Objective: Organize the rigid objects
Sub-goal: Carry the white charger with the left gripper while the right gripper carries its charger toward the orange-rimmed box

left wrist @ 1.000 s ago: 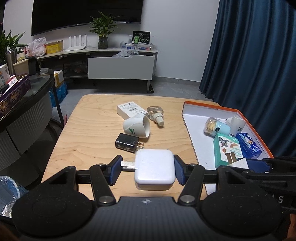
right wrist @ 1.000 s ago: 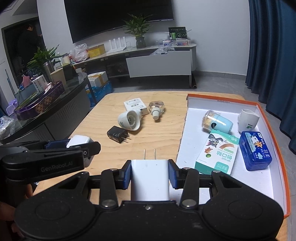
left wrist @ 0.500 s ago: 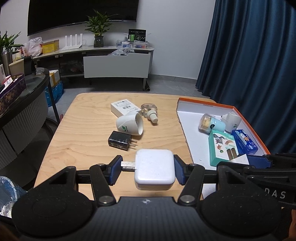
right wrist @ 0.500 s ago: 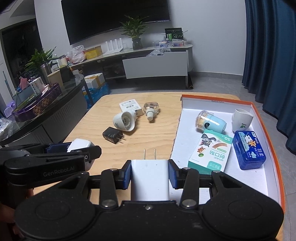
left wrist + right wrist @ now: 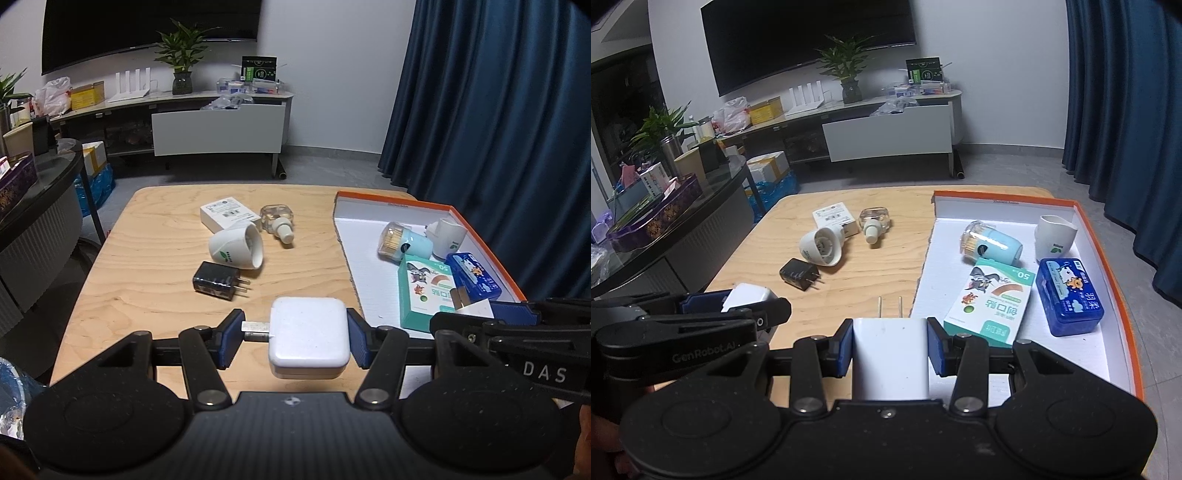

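Both tongs loaded, above counter's near edge
Left tongs (image 5: 293, 341) clamp square white charger (image 5: 309, 338); right tongs (image 5: 890, 347) clamp white plug adapter (image 5: 890, 360), prongs forward, beside the orange-rimmed tray (image 5: 1108, 254)

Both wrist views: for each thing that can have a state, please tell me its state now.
Left gripper: shut on rounded white charger, held above the table.
Right gripper: shut on white plug adapter, prongs forward.
White cup with green leaf: on its side, on the wooden table.
Second white cup: upright, in the orange-rimmed box.
Clear bottle: lying down.
Toothpick jar: lying down, in the box.
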Demonstrator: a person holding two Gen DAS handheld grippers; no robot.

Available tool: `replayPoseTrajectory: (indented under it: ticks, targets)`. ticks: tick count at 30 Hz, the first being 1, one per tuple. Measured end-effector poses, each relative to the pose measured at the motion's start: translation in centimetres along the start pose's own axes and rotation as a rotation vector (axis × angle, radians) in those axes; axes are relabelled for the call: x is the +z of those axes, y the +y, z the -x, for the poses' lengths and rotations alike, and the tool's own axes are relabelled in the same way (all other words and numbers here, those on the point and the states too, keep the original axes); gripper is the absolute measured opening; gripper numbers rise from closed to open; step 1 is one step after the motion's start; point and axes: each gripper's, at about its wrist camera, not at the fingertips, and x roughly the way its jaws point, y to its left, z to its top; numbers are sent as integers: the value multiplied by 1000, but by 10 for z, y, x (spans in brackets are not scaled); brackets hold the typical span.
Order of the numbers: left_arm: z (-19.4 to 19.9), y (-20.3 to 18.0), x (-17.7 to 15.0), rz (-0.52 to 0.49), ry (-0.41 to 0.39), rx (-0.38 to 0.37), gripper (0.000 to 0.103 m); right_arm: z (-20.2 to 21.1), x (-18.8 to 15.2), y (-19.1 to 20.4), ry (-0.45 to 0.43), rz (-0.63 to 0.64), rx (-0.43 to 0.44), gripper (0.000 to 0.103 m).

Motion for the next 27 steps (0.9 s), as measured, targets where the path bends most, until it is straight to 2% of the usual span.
replayPoseTrajectory:
  ticks: [27]
  targets:
    - [-10, -50, 3, -84, 10, -82, 58, 17, -9, -48, -26, -93, -84, 50]
